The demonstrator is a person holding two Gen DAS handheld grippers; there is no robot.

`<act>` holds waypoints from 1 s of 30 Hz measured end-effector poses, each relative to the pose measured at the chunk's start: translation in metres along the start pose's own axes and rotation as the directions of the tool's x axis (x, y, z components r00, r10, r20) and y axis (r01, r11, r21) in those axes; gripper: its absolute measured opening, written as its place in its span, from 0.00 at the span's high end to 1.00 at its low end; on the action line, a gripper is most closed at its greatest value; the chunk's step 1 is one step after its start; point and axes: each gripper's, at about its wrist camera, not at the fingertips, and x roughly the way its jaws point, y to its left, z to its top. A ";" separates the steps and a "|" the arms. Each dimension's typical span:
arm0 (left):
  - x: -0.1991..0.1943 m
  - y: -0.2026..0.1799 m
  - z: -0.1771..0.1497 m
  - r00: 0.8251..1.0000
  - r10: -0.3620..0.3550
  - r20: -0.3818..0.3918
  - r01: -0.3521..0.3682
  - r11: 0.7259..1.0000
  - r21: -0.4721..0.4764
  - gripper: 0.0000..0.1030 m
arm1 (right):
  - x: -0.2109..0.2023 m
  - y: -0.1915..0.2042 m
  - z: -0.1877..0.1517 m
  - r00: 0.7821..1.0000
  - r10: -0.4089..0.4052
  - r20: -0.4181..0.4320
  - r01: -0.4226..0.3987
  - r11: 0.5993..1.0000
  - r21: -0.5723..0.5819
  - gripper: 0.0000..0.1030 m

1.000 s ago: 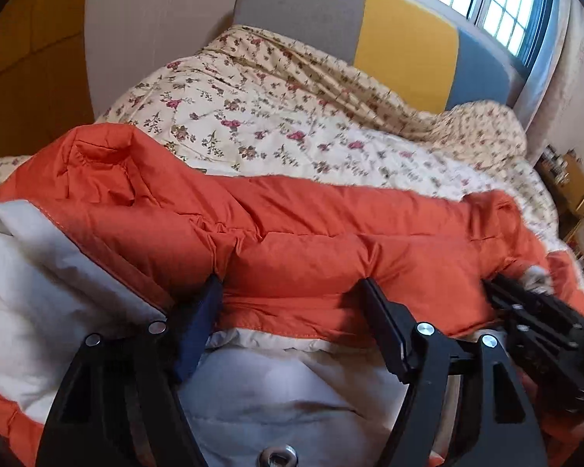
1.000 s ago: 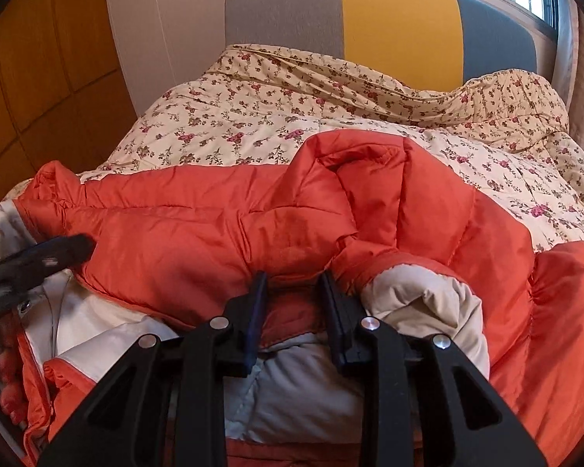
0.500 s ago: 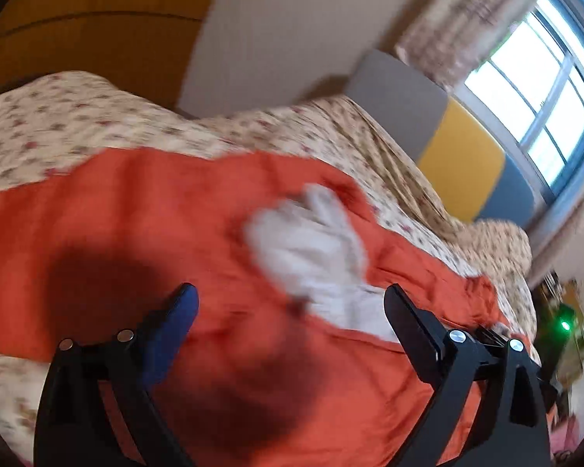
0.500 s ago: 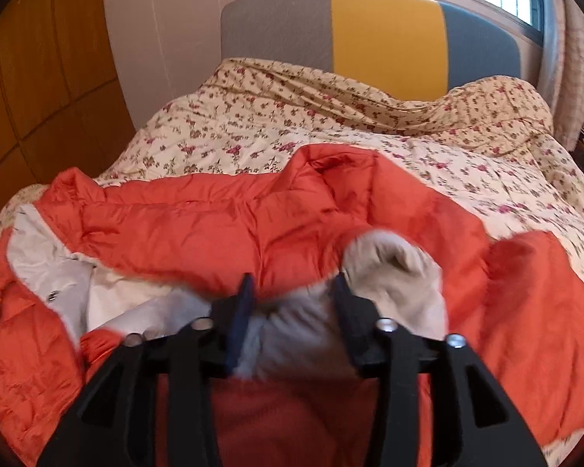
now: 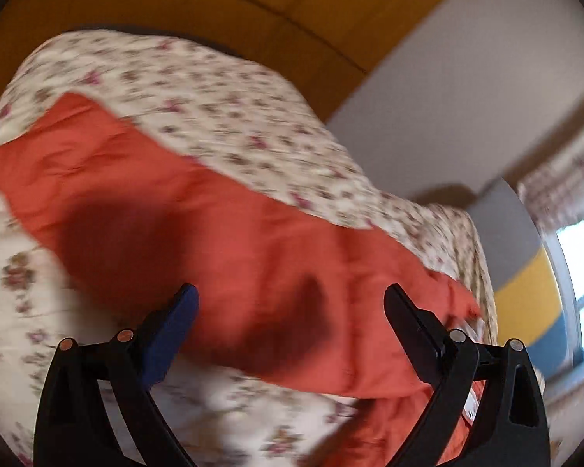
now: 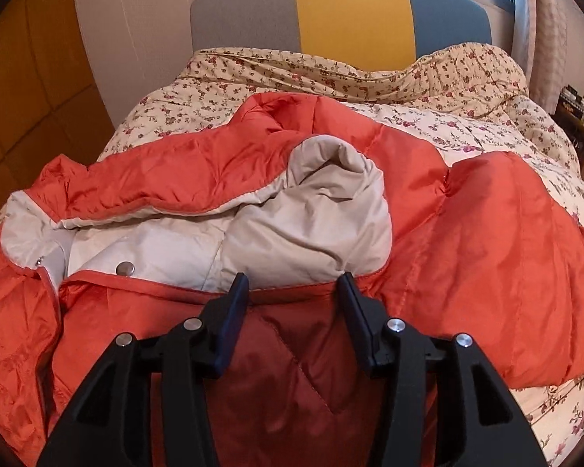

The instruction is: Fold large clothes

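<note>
Right wrist view: orange puffer jacket [image 6: 467, 241] lies spread on floral bed quilt [image 6: 486, 128], pale lining [image 6: 292, 229] bunched up at centre. Right tool [image 6: 294, 292], jaws just been opening, half apart w/ nothing gripped, sits just short of that lining. Left tool [image 5: 292, 303] gapes wide, empty, over jacket's orange sleeve end; blurry. Judgement: flatten lining first, then grab the sleeve edge squarely & fold toward the lining, no bunching.

One jacket [image 6: 467, 241], one quilt [image 6: 467, 132], two claws
</note>
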 end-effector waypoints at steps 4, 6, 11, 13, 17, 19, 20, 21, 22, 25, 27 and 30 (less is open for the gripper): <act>-0.010 0.032 0.003 0.999 0.039 0.007 -0.038 0.995 -0.090 0.07 | 0.002 -0.002 -0.003 1.000 0.013 0.006 -0.013 1.000 0.010 0.52; -0.015 0.042 0.002 0.998 0.056 0.007 -0.054 0.991 -0.123 0.07 | 0.004 -0.003 -0.004 1.000 0.019 0.008 -0.019 1.000 0.016 0.51; -0.035 0.068 -0.005 0.992 0.125 0.024 -0.116 0.964 -0.239 0.15 | 0.004 -0.003 -0.003 1.000 0.027 0.009 -0.027 0.999 0.017 0.50; -0.038 0.078 -0.007 0.993 0.111 0.037 -0.095 0.950 -0.299 0.22 | 0.005 -0.002 -0.003 1.000 0.029 0.009 -0.029 0.999 0.017 0.49; -0.029 0.075 0.002 0.993 0.111 0.048 -0.096 0.962 -0.254 0.22 | 0.005 -0.003 -0.003 0.999 0.034 0.010 -0.035 0.999 0.021 0.49; -0.024 0.083 0.009 0.991 0.103 0.083 -0.074 0.952 -0.296 0.22 | 0.005 -0.003 -0.003 0.999 0.037 0.011 -0.037 0.999 0.023 0.49; -0.023 0.084 0.013 0.988 0.112 0.103 -0.075 0.948 -0.309 0.26 | 0.005 -0.004 -0.003 0.999 0.037 0.011 -0.037 0.999 0.023 0.49; -0.021 0.084 0.015 0.986 0.125 0.108 -0.086 0.946 -0.311 0.37 | 0.005 -0.004 -0.003 0.999 0.038 0.011 -0.038 0.999 0.023 0.49; -0.017 0.086 0.018 0.983 0.154 0.100 -0.116 0.942 -0.315 0.46 | 0.005 -0.004 -0.003 0.999 0.036 0.011 -0.037 0.999 0.023 0.49; -0.006 0.089 0.026 0.980 0.186 0.064 -0.153 0.924 -0.350 0.79 | 0.005 -0.004 -0.003 0.999 0.036 0.011 -0.036 0.999 0.022 0.49; -0.015 0.068 0.029 0.971 0.206 0.123 -0.162 0.941 -0.297 0.88 | 0.006 -0.004 -0.003 0.999 0.037 0.011 -0.038 0.999 0.023 0.49; -0.037 0.013 0.029 0.954 0.149 0.259 -0.130 0.988 -0.088 0.88 | 0.006 -0.004 -0.003 0.999 0.041 0.009 -0.041 0.999 0.026 0.48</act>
